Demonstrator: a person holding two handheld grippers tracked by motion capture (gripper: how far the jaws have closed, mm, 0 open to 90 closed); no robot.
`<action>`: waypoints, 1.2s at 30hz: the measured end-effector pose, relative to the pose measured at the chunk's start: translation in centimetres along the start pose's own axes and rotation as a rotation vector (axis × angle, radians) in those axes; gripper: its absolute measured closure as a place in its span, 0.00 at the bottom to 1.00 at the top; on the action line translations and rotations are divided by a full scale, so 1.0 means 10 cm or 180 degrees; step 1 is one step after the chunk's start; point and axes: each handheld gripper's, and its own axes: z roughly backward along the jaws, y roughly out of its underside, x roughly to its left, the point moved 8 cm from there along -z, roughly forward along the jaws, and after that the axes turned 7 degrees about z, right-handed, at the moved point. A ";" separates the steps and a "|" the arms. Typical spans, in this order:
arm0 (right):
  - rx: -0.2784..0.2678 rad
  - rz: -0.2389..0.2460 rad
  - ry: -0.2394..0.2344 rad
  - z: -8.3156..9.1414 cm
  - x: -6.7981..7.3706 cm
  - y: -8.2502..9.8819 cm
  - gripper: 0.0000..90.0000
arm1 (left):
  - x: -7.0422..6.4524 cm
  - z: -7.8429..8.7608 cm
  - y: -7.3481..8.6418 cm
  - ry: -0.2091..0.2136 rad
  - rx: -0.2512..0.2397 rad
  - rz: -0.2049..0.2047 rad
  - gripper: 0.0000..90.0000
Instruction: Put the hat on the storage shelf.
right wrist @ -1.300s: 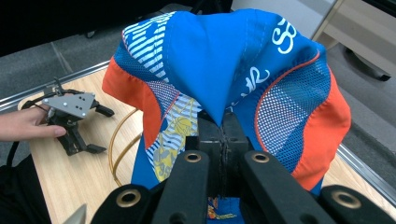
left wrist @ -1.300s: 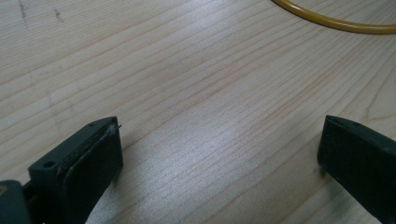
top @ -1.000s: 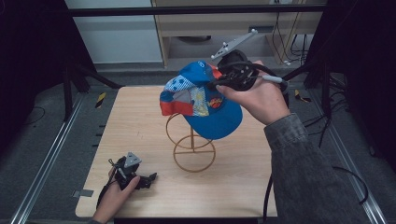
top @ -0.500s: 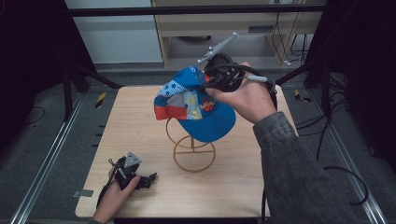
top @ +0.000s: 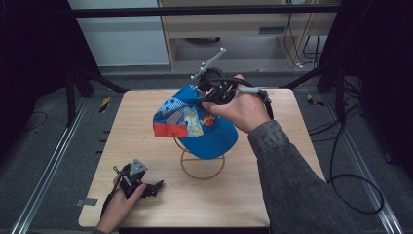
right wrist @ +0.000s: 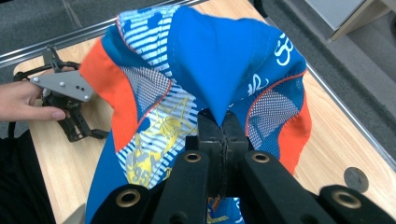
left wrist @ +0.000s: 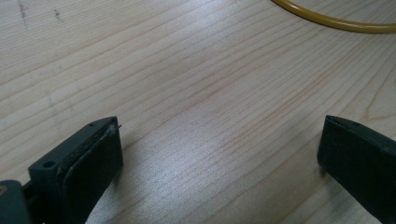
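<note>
Cap [top: 195,124] of blue fabric, patched with orange panels, white stripes, mesh and a yellow print, hangs above the middle of the table [top: 272,195], just over the yellow wire stand [top: 202,165]. The right gripper [top: 214,92] has its black jaws pressed together on a fold of the blue cloth; in the right gripper view the fabric rises in a soft peak from between the pads, and the cap [right wrist: 196,84] drapes loosely around them. The right hand [top: 243,109] comes in from about 5 o'clock, its grey sleeve [top: 292,175] crossing the near right part of the tabletop.

The stand's round base ring lies flat on the wood at the centre, its thin looped wire rising beneath the cap. The table is pale wood with a fine straight grain and squared edges; its far edge runs close behind the cap at 12 o'clock, and dark floor and metal rails [top: 44,170] border it at 9 and 3 o'clock. Open board lies at 9 o'clock of the stand and along the near edge at 6 o'clock.

The left gripper [top: 139,183] rests low at 7 o'clock near the front left corner, well apart from the cap. Its jaws are spread wide over bare wood in the left gripper view, a curve of the yellow ring [left wrist: 336,21] at 1 o'clock beyond them.
</note>
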 end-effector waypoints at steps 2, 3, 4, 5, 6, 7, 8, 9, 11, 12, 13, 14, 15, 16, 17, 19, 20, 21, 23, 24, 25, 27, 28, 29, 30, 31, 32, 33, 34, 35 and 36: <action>0.0050 0.0018 0.0001 -0.04 0.02 0.01 1.00 | 0.00 0.00 0.00 0.0001 0.0001 0.0000 0.00; 0.0070 0.0018 -0.0001 -0.05 0.02 0.02 1.00 | 0.00 0.00 0.00 0.0001 0.0001 0.0000 0.00; 0.0087 0.0017 -0.0004 -0.07 0.03 0.02 1.00 | 0.00 0.00 0.00 0.0002 0.0001 0.0005 0.00; 0.0099 0.0026 -0.0012 -0.08 0.03 0.03 1.00 | 0.00 0.00 0.00 0.0009 -0.0001 0.0009 0.00; 0.0105 0.0032 -0.0017 -0.09 0.04 0.03 1.00 | 0.00 0.00 0.00 0.0011 -0.0002 0.0009 0.00; 0.0108 0.0039 -0.0017 -0.10 0.04 0.04 1.00 | 0.00 0.00 0.00 0.0011 -0.0002 0.0010 0.00; 0.0111 0.0038 -0.0020 -0.11 0.05 0.04 1.00 | 0.00 0.00 0.00 0.0012 0.0000 0.0009 0.00; 0.0126 0.0030 -0.0025 -0.13 0.05 0.05 1.00 | 0.00 0.00 0.00 0.0012 -0.0001 0.0009 0.00; 0.0136 0.0043 -0.0034 -0.15 0.06 0.06 1.00 | -0.01 0.00 0.00 0.0013 0.0000 0.0007 0.00; 0.0136 0.0043 -0.0034 -0.15 0.06 0.06 1.00 | -0.01 0.00 0.00 0.0013 0.0000 0.0007 0.00; 0.0155 0.0045 -0.0034 -0.16 0.07 0.06 0.99 | -0.01 0.00 0.00 0.0013 -0.0001 0.0007 0.00; 0.0161 0.0050 -0.0041 -0.17 0.07 0.07 0.99 | -0.01 0.00 0.00 0.0013 -0.0001 0.0007 0.00; 0.0162 0.0057 -0.0046 -0.18 0.08 0.07 0.98 | -0.01 0.00 0.00 0.0012 0.0000 0.0007 0.00; 0.0155 0.0063 -0.0056 -0.18 0.09 0.07 0.98 | 0.00 0.00 0.00 0.0010 0.0000 0.0001 0.00; 0.0147 0.0063 -0.0067 -0.19 0.09 0.07 0.97 | 0.00 0.00 0.00 0.0010 0.0001 0.0000 0.00; 0.0161 0.0073 -0.0058 -0.19 0.10 0.07 0.98 | 0.00 0.00 0.00 0.0009 -0.0002 0.0001 0.00; 0.0181 0.0075 -0.0059 -0.20 0.10 0.08 0.99 | 0.00 0.00 0.00 0.0009 -0.0001 -0.0001 0.00; 0.0197 0.0090 -0.0066 -0.21 0.11 0.09 0.99 | 0.00 0.00 0.00 0.0010 -0.0002 0.0000 0.00; 0.0183 0.0077 -0.0075 -0.22 0.10 0.10 0.99 | 0.00 0.00 0.00 0.0010 -0.0001 -0.0001 0.00; 0.0184 0.0065 -0.0075 -0.22 0.10 0.10 0.98 | 0.00 0.00 0.00 0.0010 -0.0001 -0.0001 0.00; 0.0180 0.0059 -0.0074 -0.21 0.10 0.10 0.98 | 0.00 0.00 0.00 0.0011 -0.0002 -0.0001 0.00; 0.0178 0.0056 -0.0077 -0.21 0.10 0.10 0.97 | 0.00 0.00 0.00 0.0011 -0.0002 0.0000 0.00; 0.0178 0.0056 -0.0077 -0.21 0.10 0.10 0.97 | 0.00 0.00 0.00 0.0011 -0.0002 0.0000 0.00; 0.0170 0.0047 -0.0084 -0.21 0.10 0.11 0.94 | 0.00 0.00 0.00 0.0011 -0.0001 -0.0001 0.00; 0.0166 0.0044 -0.0087 -0.21 0.10 0.11 0.93 | 0.00 0.00 0.00 0.0010 -0.0001 -0.0002 0.00; 0.0167 0.0040 -0.0085 -0.21 0.10 0.11 0.93 | 0.00 0.00 0.00 0.0011 -0.0002 -0.0001 0.00; 0.0167 0.0039 -0.0085 -0.20 0.10 0.11 0.92 | 0.00 0.00 0.00 0.0011 -0.0001 -0.0001 0.00; 0.0162 0.0038 -0.0086 -0.20 0.10 0.11 0.91 | 0.00 0.00 0.00 0.0011 -0.0001 -0.0001 0.00; 0.0158 0.0038 -0.0082 -0.20 0.10 0.11 0.89 | 0.00 0.00 0.00 0.0011 -0.0002 -0.0001 0.00; 0.0152 0.0039 -0.0083 -0.20 0.09 0.11 0.87 | 0.00 0.00 0.00 0.0010 -0.0001 -0.0001 0.00; 0.0148 0.0038 -0.0081 -0.20 0.09 0.11 0.86 | 0.00 0.00 0.00 0.0010 -0.0002 -0.0001 0.00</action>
